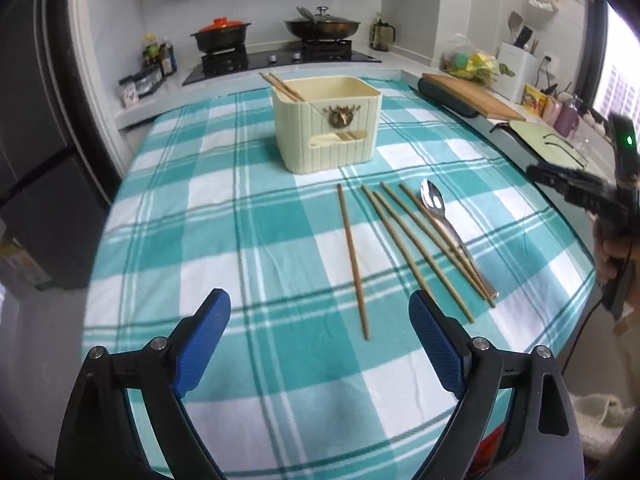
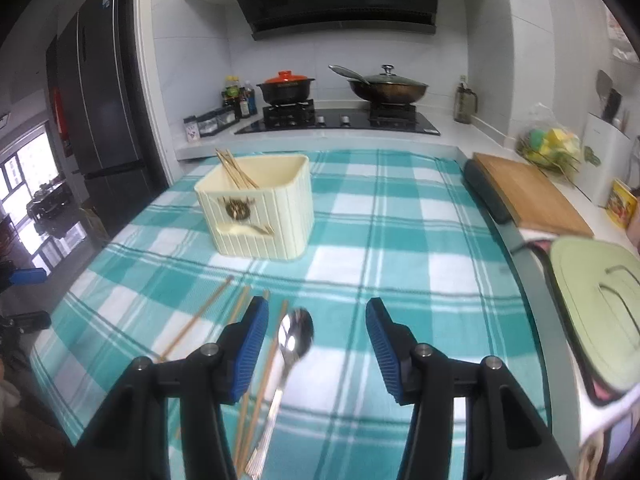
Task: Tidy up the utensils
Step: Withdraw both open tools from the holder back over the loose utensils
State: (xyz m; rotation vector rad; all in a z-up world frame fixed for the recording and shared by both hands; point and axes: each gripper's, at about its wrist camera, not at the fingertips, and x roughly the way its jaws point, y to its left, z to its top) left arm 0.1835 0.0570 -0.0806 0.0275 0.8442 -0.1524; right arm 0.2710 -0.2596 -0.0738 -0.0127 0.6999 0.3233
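A cream utensil holder [image 1: 326, 122] stands on the teal checked cloth, with two wooden chopsticks [image 1: 282, 86] leaning out of its back left corner; it also shows in the right wrist view [image 2: 260, 210]. Several loose wooden chopsticks [image 1: 352, 258] and a metal spoon [image 1: 448, 220] lie in front of it. My left gripper [image 1: 320, 320] is open and empty, just short of the near ends of the chopsticks. My right gripper [image 2: 316, 340] is open above the cloth, with the spoon [image 2: 294, 340] between its fingers near the left one. It holds nothing.
The table edge runs along the right, past a wooden cutting board [image 2: 532, 196] and a pale green lid [image 2: 600, 312]. A stove with a pot [image 2: 285, 88] and a wok [image 2: 386, 88] stands behind the table. A dark fridge [image 2: 100, 108] is at the left.
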